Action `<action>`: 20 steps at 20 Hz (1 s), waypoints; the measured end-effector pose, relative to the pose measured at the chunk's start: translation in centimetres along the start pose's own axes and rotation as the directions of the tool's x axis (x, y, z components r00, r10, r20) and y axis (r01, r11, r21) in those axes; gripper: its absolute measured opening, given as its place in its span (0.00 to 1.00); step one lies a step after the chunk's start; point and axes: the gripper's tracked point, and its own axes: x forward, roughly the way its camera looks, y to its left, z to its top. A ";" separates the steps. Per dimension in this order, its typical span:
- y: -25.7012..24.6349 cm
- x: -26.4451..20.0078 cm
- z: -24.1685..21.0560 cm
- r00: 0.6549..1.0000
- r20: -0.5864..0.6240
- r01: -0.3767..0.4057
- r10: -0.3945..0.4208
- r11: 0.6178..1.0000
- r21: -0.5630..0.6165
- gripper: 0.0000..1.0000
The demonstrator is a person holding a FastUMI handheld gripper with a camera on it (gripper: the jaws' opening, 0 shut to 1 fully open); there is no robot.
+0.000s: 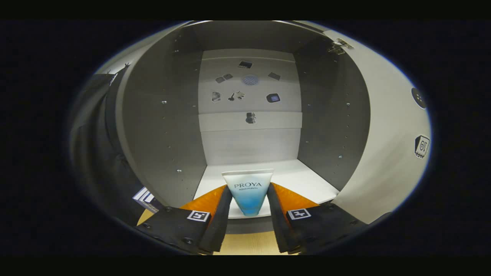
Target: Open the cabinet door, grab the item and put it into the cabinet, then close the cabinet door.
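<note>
The tube [248, 191] between the gripper [249, 199] fingers looks like smooth plastic with a soft sheen, and both fingers press on its sides. The fingers' inner pads [221, 214] look matt and slightly grainy, like rubber or foam. The cabinet [165, 126] has matt side walls with a smooth laminate look, dotted with small shiny metal pegs. Its floor [307, 180] is smooth and faintly glossy. The back panel [249, 145] looks flat and matt. The open door [383, 153] has a smooth satin face, and its hinge [339, 46] is bright metal. The table [245, 243] below shows a pale wood-grain finish.

Pale wooden floor [245, 243] beneath dark cloth wall [96, 153]
</note>
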 end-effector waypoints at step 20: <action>-0.5 0.0 0.6 0.999 0.030 0.041 -0.041 0.999 -0.007 0.94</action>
